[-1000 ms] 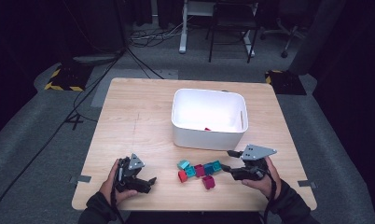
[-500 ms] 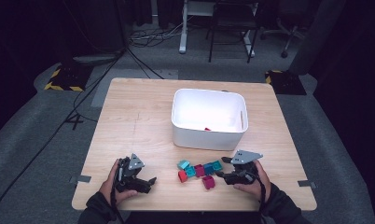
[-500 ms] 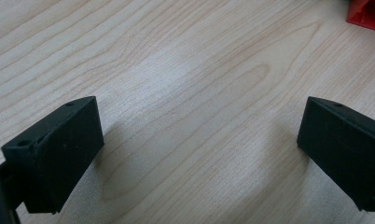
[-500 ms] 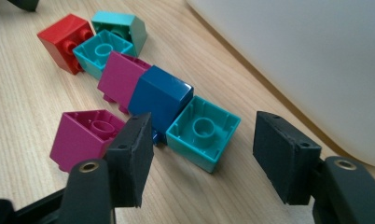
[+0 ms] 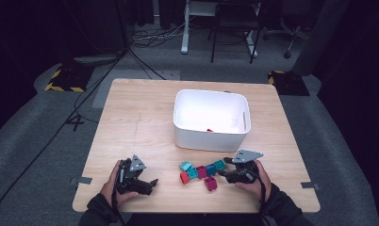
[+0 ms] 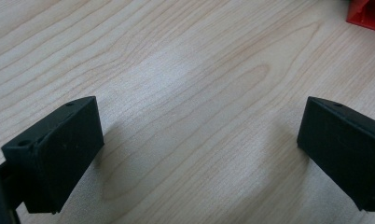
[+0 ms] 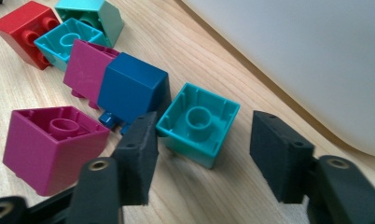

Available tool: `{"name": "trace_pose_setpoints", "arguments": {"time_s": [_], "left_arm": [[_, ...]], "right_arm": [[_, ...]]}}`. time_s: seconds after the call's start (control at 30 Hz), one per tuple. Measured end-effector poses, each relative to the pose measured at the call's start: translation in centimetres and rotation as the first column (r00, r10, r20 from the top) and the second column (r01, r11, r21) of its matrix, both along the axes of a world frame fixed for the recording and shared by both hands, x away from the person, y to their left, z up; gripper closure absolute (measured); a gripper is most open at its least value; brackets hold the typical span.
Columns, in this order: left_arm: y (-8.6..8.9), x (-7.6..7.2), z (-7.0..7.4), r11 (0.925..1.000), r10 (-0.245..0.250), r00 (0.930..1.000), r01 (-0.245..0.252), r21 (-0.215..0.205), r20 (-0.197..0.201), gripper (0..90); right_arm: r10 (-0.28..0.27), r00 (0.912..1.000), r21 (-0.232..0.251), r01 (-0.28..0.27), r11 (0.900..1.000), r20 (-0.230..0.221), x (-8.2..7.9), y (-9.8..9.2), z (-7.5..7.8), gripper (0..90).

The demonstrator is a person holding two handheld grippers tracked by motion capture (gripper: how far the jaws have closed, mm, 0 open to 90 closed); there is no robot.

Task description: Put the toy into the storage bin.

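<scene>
White bin [image 5: 206, 139] sits just past the right gripper [image 5: 225, 173] on a light wood table [image 5: 140, 117], with a small red bit [image 5: 209, 130] inside. Running from that gripper toward the left gripper [image 5: 152, 183]: blue block [image 7: 132, 88], magenta block [image 7: 85, 70], red block [image 7: 22, 28]. Way beyond, there's a chair [image 5: 232, 23] and floor cables [image 5: 150, 37].

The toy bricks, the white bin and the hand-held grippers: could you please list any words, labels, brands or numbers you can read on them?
None can be read: the toy bricks, the white bin and both hand-held grippers, left and right, bear no legible writing. The yellow-and-black hazard stripes on the floor carry no words.
</scene>
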State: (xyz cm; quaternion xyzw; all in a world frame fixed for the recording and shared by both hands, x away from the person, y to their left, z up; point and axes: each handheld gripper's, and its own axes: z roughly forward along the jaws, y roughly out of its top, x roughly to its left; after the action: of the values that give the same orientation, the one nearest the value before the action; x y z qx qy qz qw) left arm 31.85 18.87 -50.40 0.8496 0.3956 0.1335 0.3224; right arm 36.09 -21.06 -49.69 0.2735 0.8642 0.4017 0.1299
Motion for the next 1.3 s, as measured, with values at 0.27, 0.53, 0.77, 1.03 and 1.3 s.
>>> {"name": "trace_pose_setpoints", "arguments": {"time_s": [0.27,0.53,0.77,1.03,1.3], "left_arm": [[0.0,0.0,0.0,1.0,0.002,1.0,-0.002,0.004,0.005,0.5],[0.0,0.0,0.0,1.0,0.003,1.0,-0.003,0.005,0.009,0.5],[0.0,0.0,0.0,1.0,0.001,1.0,-0.001,0.001,0.003,0.5],[0.0,0.0,0.0,1.0,0.002,1.0,-0.002,0.003,0.004,0.5],[0.0,0.0,0.0,1.0,0.002,1.0,-0.002,0.004,0.005,0.5]], "right_arm": [[-0.017,0.9999,-0.024,0.017,1.0,-0.002,0.4,-0.2,-0.2,57.6],[-0.013,0.9999,-0.033,0.013,0.999,0.007,0.5,-0.3,-0.2,58.9],[-0.012,0.9999,-0.026,0.012,1.0,0.011,0.3,-0.6,0.0,59.1],[-0.019,0.9995,-0.018,0.019,1.0,0.027,0.2,-1.4,0.5,59.2],[-0.027,0.9983,0.002,0.027,1.0,0.053,-0.2,-2.2,1.5,59.3]]}}
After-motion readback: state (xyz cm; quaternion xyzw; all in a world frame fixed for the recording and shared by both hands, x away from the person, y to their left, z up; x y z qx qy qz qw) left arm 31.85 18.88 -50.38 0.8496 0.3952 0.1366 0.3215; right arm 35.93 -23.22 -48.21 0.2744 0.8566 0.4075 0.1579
